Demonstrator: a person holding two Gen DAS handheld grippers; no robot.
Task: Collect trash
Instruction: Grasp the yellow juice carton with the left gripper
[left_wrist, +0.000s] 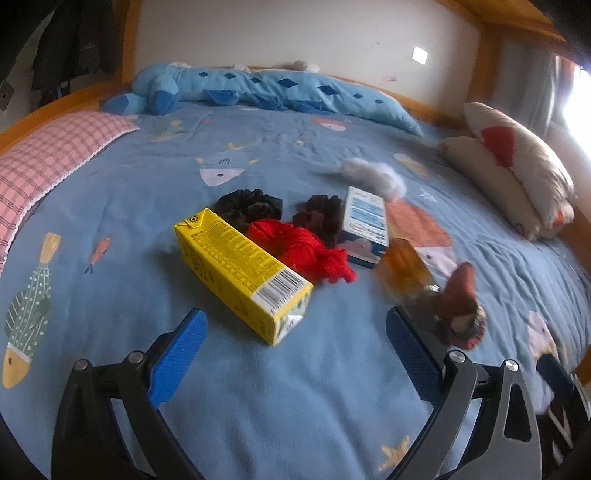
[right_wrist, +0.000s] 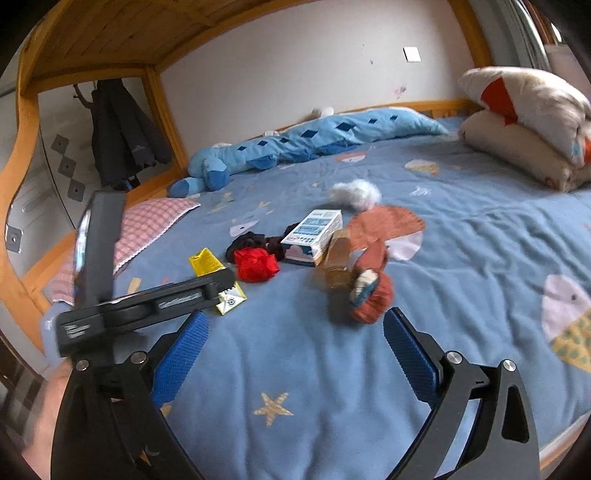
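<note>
On the blue bedspread lie a yellow drink carton (left_wrist: 242, 271), a white-and-blue carton (left_wrist: 365, 227), an amber plastic bottle (left_wrist: 404, 269), a crumpled white tissue (left_wrist: 375, 177), a red cloth (left_wrist: 304, 251), two dark scrunchies (left_wrist: 247, 206) and a rust-red sock (left_wrist: 461, 308). My left gripper (left_wrist: 295, 332) is open, just short of the yellow carton's near end. My right gripper (right_wrist: 293, 334) is open, in front of the sock (right_wrist: 371, 295) and bottle (right_wrist: 338, 264). The left gripper's body hides part of the yellow carton (right_wrist: 208, 260) in the right wrist view.
A pink checked pillow (left_wrist: 48, 162) lies at the left, a long blue plush toy (left_wrist: 266, 86) along the wall, and stacked cream pillows (left_wrist: 517, 166) at the right. A wooden bed frame (right_wrist: 166, 107) surrounds the mattress. Dark coats (right_wrist: 122, 133) hang at the left.
</note>
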